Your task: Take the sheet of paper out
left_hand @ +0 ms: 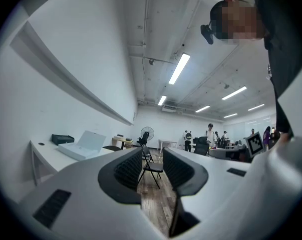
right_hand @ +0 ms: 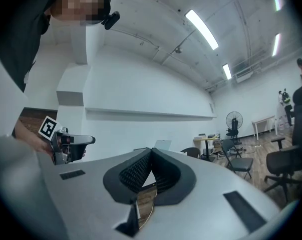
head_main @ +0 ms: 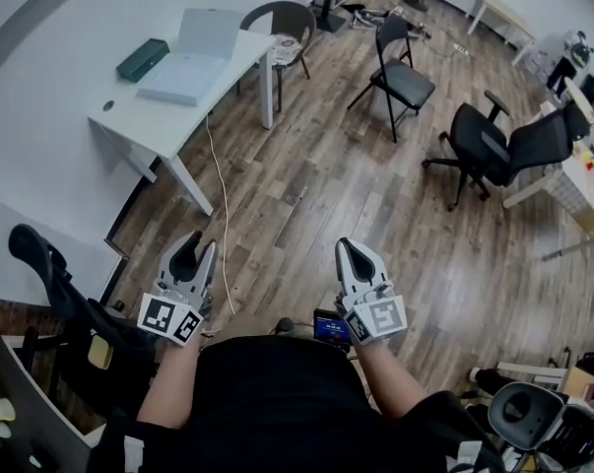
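The open white box (head_main: 190,62), probably holding the sheet, sits on the worktop (head_main: 144,116) well ahead, leftwards. The left gripper (head_main: 196,252), jaws apart and empty, is nearer; the right gripper (head_main: 356,256) is closed, empty.

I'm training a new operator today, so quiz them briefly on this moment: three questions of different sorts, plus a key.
1. True or false: the left claw has its jaws apart, with nothing between them.
2. Beside the open white box on the white table lies: A a dark box; B a red mug; C a banana.
3. Fill in: the jaws of the right claw are ____.
Key: 1 true; 2 A; 3 shut.
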`<state>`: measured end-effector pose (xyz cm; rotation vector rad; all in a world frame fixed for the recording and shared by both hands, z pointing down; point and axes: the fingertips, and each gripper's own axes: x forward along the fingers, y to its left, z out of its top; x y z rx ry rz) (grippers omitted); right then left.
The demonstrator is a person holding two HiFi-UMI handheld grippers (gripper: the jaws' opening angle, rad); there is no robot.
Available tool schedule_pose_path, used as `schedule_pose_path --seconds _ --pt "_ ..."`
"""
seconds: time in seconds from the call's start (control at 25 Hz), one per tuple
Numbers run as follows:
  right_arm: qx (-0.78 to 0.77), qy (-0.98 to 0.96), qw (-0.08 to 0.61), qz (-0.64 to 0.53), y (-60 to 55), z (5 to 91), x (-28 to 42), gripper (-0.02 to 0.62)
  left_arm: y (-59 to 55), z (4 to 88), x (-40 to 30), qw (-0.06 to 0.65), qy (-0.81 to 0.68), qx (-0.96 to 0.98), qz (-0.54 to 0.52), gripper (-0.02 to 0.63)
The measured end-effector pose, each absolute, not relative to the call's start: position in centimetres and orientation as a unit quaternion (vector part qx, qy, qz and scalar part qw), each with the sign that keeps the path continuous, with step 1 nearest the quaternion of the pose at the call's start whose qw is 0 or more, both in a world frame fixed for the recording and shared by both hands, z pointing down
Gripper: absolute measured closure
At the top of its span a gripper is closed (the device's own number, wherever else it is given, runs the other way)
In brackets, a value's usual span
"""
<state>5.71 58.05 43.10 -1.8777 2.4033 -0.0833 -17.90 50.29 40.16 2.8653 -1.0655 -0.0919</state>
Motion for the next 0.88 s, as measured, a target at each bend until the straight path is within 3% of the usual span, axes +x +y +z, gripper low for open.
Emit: schedule_pose_path --seconds 0.56,0.88 --pt "-0.638 0.768 0.034 -0.047 55.4 45.6 9.8 0.586 46.2 43.5 -15.6 0.064 -0.356 0.932 -0.029 0.485" --pt "-0.628 0.775 0.021 -0.066 46.8 46.4 11.4 0.586 37.4 44.3 -13.0 0.078 -0.353 0.932 -0.034 0.485"
